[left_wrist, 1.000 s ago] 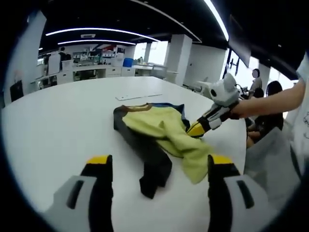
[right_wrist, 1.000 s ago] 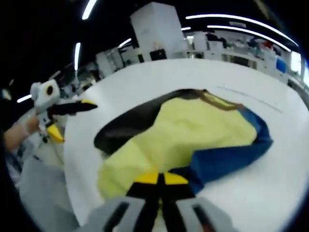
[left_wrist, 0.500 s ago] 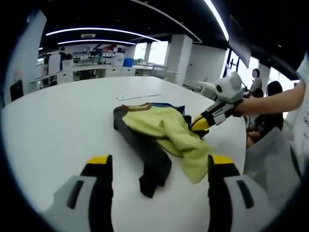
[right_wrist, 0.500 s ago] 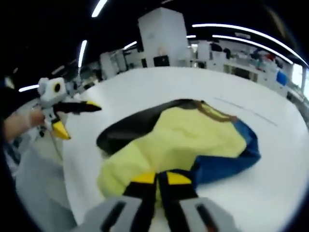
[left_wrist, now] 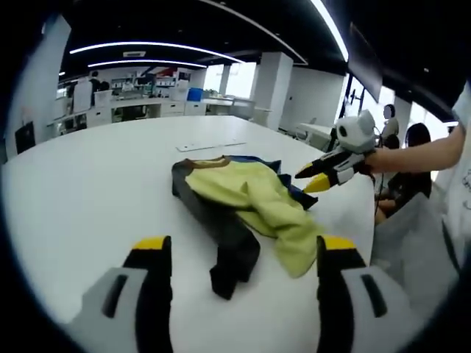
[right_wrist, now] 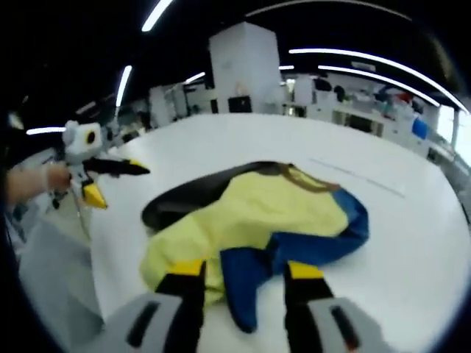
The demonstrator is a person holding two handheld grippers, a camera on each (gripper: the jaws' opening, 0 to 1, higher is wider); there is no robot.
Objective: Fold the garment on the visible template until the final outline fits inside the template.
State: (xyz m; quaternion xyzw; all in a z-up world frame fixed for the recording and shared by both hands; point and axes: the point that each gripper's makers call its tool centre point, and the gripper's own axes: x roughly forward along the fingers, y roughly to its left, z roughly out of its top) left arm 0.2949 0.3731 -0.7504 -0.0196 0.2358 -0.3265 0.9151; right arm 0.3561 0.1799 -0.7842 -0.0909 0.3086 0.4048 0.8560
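right gripper view: both claws (right_wrist: 242, 269) (left_wrist: 239, 250) gape empty over the crumpled garment (right_wrist: 257, 217).

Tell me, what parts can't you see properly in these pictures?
- Template outline: left gripper view, only faint lines on the white table; too small.
- Garment underside: both views, hidden by its own folds.
- Far desks: too small and blurred.

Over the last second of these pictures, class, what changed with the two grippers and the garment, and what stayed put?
The right gripper opened its jaws, let go of the blue sleeve of the yellow, blue and black garment, and drew back from it. The sleeve now lies folded over the yellow body. The left gripper stayed open, off the cloth, above the white round table.
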